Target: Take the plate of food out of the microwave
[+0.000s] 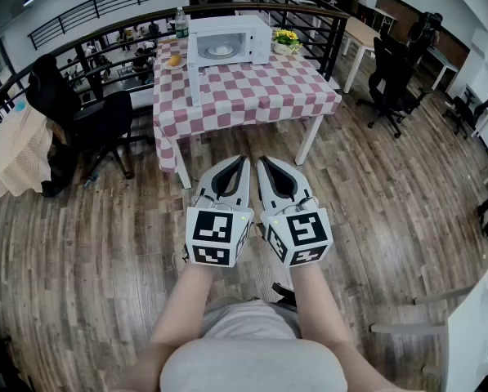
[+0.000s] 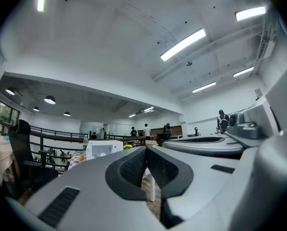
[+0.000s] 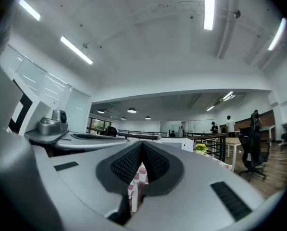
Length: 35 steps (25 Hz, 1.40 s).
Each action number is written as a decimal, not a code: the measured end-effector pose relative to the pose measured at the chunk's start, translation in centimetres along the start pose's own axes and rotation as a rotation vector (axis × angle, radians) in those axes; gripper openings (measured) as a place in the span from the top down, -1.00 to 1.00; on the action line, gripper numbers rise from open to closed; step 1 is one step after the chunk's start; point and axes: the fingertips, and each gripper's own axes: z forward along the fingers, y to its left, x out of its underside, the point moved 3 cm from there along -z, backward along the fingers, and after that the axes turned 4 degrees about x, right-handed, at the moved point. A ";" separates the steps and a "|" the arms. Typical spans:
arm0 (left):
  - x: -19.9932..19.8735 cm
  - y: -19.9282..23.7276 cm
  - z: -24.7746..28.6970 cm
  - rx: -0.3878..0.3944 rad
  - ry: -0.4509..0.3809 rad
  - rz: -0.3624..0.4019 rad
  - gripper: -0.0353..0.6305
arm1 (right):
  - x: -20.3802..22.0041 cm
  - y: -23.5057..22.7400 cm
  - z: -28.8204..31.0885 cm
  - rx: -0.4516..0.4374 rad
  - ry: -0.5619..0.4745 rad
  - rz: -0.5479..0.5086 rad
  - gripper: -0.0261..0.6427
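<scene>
Position of items, as found. On the rectangular table with the red-and-white checked cloth [image 1: 260,96] a white box microwave [image 1: 227,39] stands at the far edge. Its white door [image 1: 194,76] is open at its left side. Inside the microwave lies a round white plate [image 1: 221,51].

On the table left of the microwave sits a round orange fruit [image 1: 174,60], with a clear plastic bottle [image 1: 181,23] behind it. A bunch of yellow flowers [image 1: 286,39] is to the right of the microwave.

A black metal railing [image 1: 80,43] runs behind the table. A black office chair [image 1: 105,121] stands to the left of the table.

The left gripper [image 1: 244,162] and right gripper [image 1: 262,162] are side by side above the wooden plank floor [image 1: 374,219], before the table and apart from it.
</scene>
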 end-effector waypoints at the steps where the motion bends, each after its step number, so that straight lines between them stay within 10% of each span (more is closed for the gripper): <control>1: 0.0 0.4 0.1 0.001 0.000 -0.003 0.88 | 0.0 0.1 0.3 0.003 0.000 0.001 0.86; 35: 2.3 11.3 12.0 -0.089 0.013 -0.075 0.88 | 3.2 -4.9 15.6 -0.075 0.041 -0.002 0.86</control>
